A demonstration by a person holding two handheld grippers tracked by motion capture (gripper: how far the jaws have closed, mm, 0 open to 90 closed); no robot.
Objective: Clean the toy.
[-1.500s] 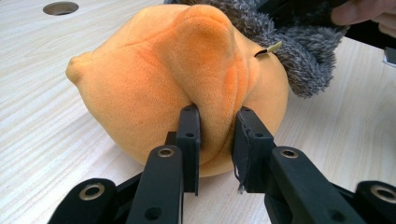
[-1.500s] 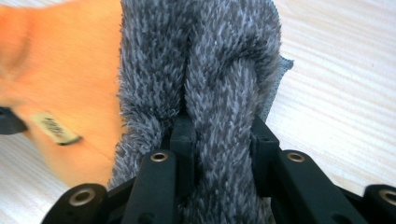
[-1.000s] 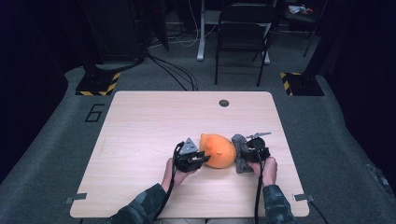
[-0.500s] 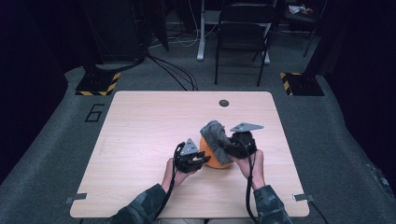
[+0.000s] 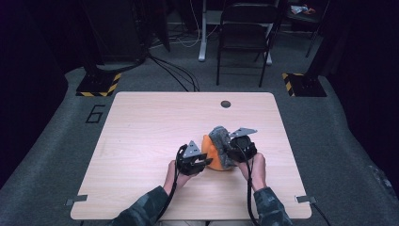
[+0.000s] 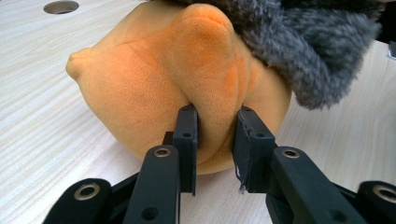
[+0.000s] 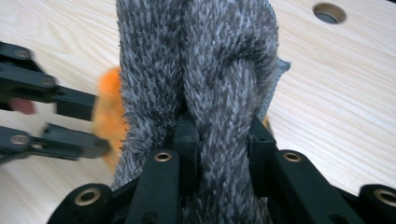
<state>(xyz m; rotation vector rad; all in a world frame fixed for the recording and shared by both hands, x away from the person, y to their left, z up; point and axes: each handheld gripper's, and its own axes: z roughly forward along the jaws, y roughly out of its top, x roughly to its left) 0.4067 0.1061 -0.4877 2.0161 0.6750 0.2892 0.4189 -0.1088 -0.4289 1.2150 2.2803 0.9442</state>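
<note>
Near the front of the surface [image 5: 141, 141], the left claw [image 6: 215, 140] pinches a fold of the orange plush toy [image 6: 154, 88], and the right claw [image 7: 219, 140] pinches the grey fuzzy cloth [image 7: 210, 60] draped over it. Soft pile could slip free if either pulls hard.

High view overlooks the table [image 5: 141, 141]; both gripper views closely share the orange plush [image 6: 154, 79].

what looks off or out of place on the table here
Nothing spilled or damaged. The odd part is the orange plush toy: the left gripper pinches a fold of it, while the right gripper holds a bunched grey furry cover draped partway over it.
</note>
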